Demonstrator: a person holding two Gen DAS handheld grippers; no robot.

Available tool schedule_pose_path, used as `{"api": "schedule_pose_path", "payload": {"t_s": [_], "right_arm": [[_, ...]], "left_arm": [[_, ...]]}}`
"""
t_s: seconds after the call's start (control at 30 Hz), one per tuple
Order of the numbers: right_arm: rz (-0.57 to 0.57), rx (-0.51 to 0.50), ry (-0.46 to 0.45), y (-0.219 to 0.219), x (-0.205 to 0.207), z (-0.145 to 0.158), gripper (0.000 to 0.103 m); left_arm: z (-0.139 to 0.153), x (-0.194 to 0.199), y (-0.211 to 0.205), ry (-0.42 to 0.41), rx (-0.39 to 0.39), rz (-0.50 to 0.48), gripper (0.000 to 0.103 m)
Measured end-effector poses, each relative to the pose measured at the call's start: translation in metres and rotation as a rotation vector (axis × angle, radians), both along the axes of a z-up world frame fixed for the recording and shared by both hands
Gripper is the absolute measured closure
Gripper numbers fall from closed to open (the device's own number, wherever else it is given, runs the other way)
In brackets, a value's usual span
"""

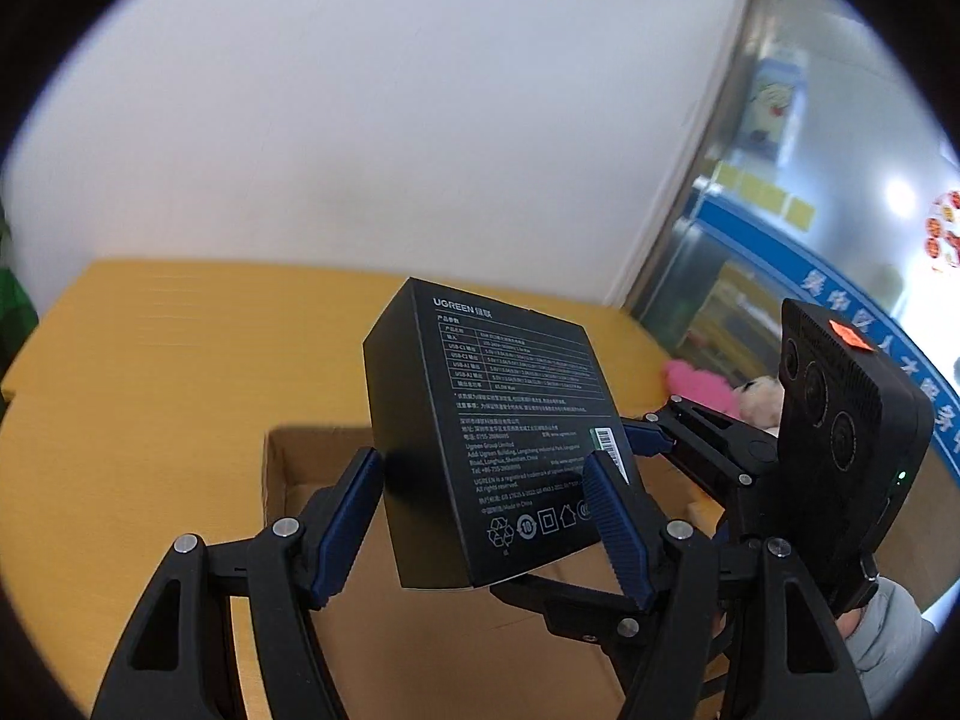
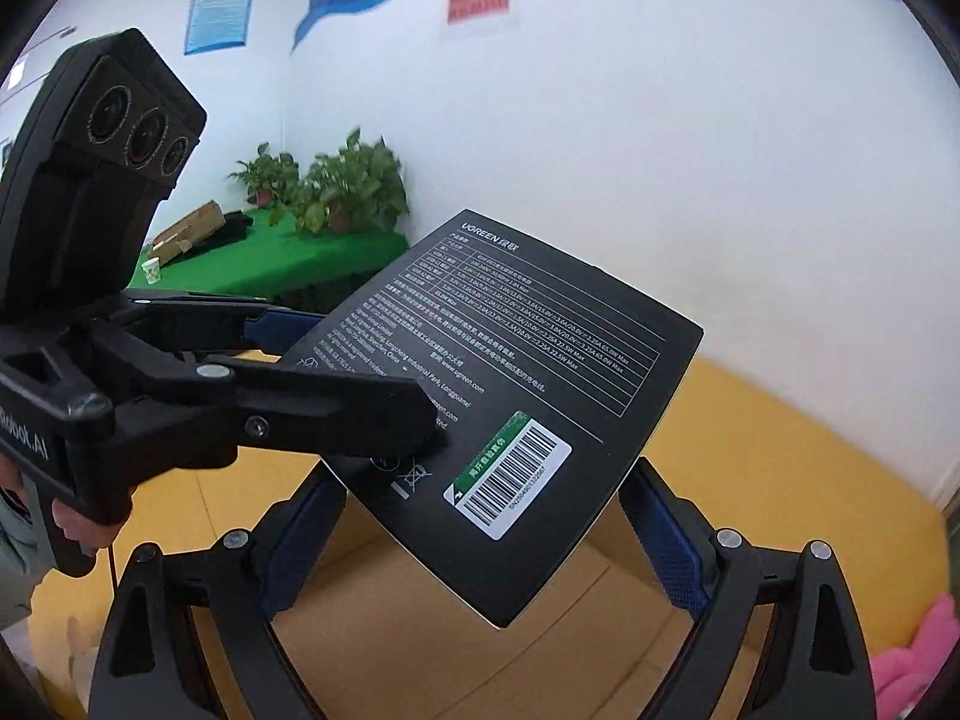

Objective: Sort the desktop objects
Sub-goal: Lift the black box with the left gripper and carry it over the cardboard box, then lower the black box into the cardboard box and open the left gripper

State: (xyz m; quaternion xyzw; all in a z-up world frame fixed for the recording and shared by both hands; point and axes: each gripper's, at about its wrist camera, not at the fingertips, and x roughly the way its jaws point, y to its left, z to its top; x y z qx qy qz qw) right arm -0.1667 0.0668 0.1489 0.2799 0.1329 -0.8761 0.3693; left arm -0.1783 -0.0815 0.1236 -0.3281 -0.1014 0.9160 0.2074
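both hand-held grippers clamp one black box [image 1: 498, 438] in the air above an open cardboard carton [image 1: 312, 468] on the yellow table [image 1: 150, 360]: left hand-held gripper [image 1: 486, 516] across its sides, right hand-held gripper [image 2: 480, 540] likewise.

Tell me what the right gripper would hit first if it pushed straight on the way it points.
Nothing new right away: the right gripper carries the black box between its fingers, filling that line. Past it, probably the yellow table at its far edge or the white wall; depth unclear.
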Motion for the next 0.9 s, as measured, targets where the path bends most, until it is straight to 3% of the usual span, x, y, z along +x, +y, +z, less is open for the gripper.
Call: {"api": "schedule_pose_path", "payload": {"t_s": [0.13,0.27,0.5,0.67,0.77,0.9], "right_arm": [[-0.007,0.011,-0.16,-0.01,-0.038,-0.057,0.011],[-0.012,0.034,-0.309,-0.025,-0.068,-0.115,0.011],[0.001,0.086,-0.422,-0.046,-0.081,-0.15,0.011],[-0.04,0.09,-0.467,-0.047,-0.084,-0.159,0.009],[-0.04,0.054,-0.487,-0.043,-0.085,-0.154,0.004],[-0.026,0.102,-0.446,-0.039,-0.07,-0.135,0.004]], "left_arm": [[-0.055,-0.03,-0.003,-0.15,-0.027,0.031,0.035],[-0.087,-0.048,-0.001,-0.255,-0.063,0.064,0.035],[-0.101,-0.052,-0.002,-0.345,-0.146,0.098,0.037],[-0.093,-0.037,-0.009,-0.345,-0.129,0.098,0.037],[-0.074,-0.019,-0.022,-0.294,-0.107,0.143,0.036],[-0.044,0.022,-0.03,-0.208,-0.132,0.167,0.036]]}}
